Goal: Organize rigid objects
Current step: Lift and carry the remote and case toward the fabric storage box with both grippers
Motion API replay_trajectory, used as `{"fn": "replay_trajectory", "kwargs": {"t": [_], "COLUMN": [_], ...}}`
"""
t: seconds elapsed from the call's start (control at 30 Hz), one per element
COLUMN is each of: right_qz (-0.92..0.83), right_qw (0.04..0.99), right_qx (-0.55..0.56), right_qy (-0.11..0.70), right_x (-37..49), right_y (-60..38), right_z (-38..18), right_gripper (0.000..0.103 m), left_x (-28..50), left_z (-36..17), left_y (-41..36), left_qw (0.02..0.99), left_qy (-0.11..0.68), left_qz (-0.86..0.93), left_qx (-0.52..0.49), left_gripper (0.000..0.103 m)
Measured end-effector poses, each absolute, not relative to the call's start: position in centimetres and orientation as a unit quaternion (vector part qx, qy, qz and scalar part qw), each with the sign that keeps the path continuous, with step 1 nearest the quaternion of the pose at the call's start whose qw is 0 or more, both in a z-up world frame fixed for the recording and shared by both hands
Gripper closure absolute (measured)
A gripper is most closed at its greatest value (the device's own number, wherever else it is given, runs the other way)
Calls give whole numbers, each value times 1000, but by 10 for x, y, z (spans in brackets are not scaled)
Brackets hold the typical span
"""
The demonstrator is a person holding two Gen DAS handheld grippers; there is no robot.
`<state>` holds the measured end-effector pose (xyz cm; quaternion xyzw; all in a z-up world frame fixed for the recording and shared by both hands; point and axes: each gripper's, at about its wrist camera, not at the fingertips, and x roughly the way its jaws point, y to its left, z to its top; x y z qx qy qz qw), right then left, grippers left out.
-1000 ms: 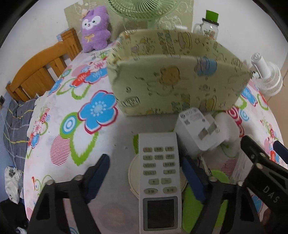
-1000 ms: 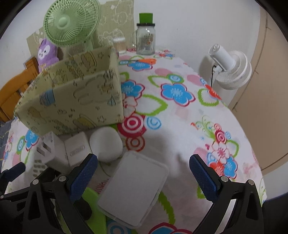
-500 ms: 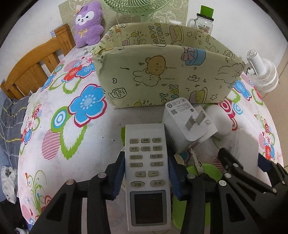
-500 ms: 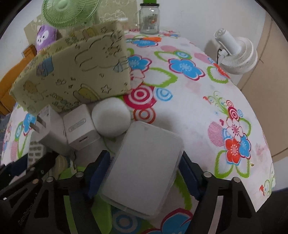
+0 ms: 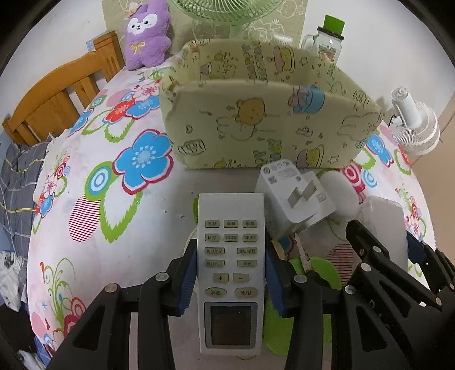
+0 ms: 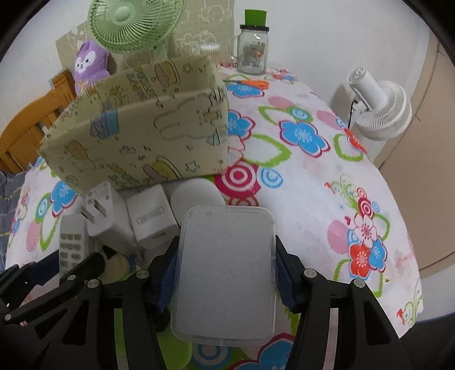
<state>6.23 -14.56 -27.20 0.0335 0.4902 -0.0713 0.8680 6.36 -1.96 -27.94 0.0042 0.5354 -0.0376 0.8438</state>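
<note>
A white remote control (image 5: 231, 224) lies lengthwise between the blue pads of my left gripper (image 5: 230, 257), which press on both its long sides. My right gripper (image 6: 226, 270) is closing its jaws on a clear lidded plastic box (image 6: 227, 244), and its pads touch the box's two sides. Just behind both stands a yellow cartoon-print storage bin (image 5: 264, 122), open at the top. A white plug adapter (image 5: 295, 196), a second white charger (image 6: 150, 222) and a round white object (image 6: 196, 196) lie between the bin and the grippers.
The table wears a flowered cloth (image 6: 312, 176). At the back stand a green fan (image 6: 133, 22), a glass jar with a green lid (image 6: 253, 48) and a purple plush (image 5: 148, 34); orange scissors (image 6: 253, 83) lie near the jar. A white fan (image 6: 378, 111) is at the right edge, a wooden chair (image 5: 57, 96) at the left.
Both grippers came down over their objects and their jaws closed: the left onto the remote control, the right onto the clear plastic box.
</note>
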Motion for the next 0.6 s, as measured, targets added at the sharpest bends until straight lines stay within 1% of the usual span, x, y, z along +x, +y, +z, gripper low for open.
{"fn": "replay_trajectory", "kwargs": {"t": [0.6], "right_qz": [-54], "right_qw": [887], "right_qx": [35], "right_qy": [457], "right_x": [73], "right_y": [-139], "right_z": [-207], "right_gripper": [42], "left_x": [66], "left_z": [-215], "left_y": [-13], "left_qw": [867], "left_qy": [497], "left_qz": [-26], "left_qx": [-10], "left_gripper": [58]}}
